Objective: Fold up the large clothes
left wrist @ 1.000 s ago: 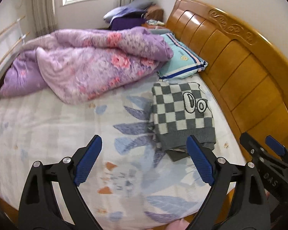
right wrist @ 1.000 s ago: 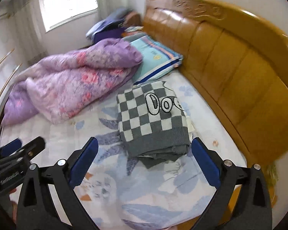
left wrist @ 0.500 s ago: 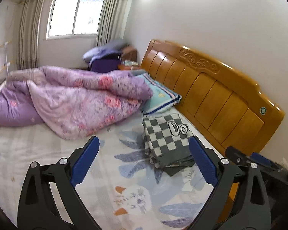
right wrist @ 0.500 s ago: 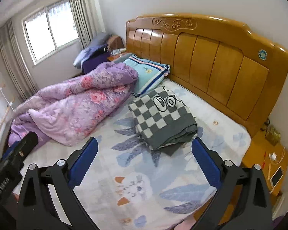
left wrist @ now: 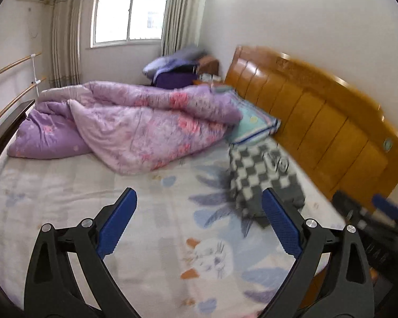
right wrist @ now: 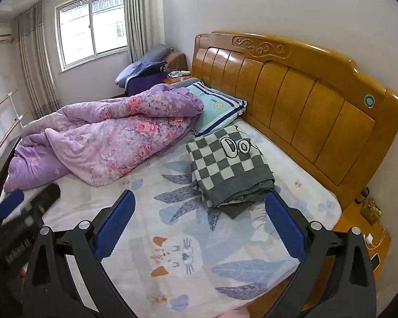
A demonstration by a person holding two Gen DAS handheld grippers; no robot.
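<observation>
A folded grey-and-white checkered sweater (right wrist: 229,167) lies on the bed by the headboard; it also shows, blurred, in the left wrist view (left wrist: 262,177). My left gripper (left wrist: 199,228) is open and empty, held back from the bed, left of the sweater. My right gripper (right wrist: 199,228) is open and empty, held back above the bed's near edge. The right gripper's body shows at the right edge of the left wrist view (left wrist: 368,217), and the left gripper's body shows at the left of the right wrist view (right wrist: 21,212).
A crumpled purple floral duvet (right wrist: 106,137) covers the bed's far left. A striped teal pillow (right wrist: 217,108) lies by the wooden headboard (right wrist: 305,95). A nightstand (right wrist: 368,228) with small items stands at the right. The printed bedsheet (right wrist: 188,238) fills the foreground.
Both grippers have pulled up and back from the bed, so the sweater looks smaller and farther. The left view has swung left and is blurred. The sweater has not moved.
</observation>
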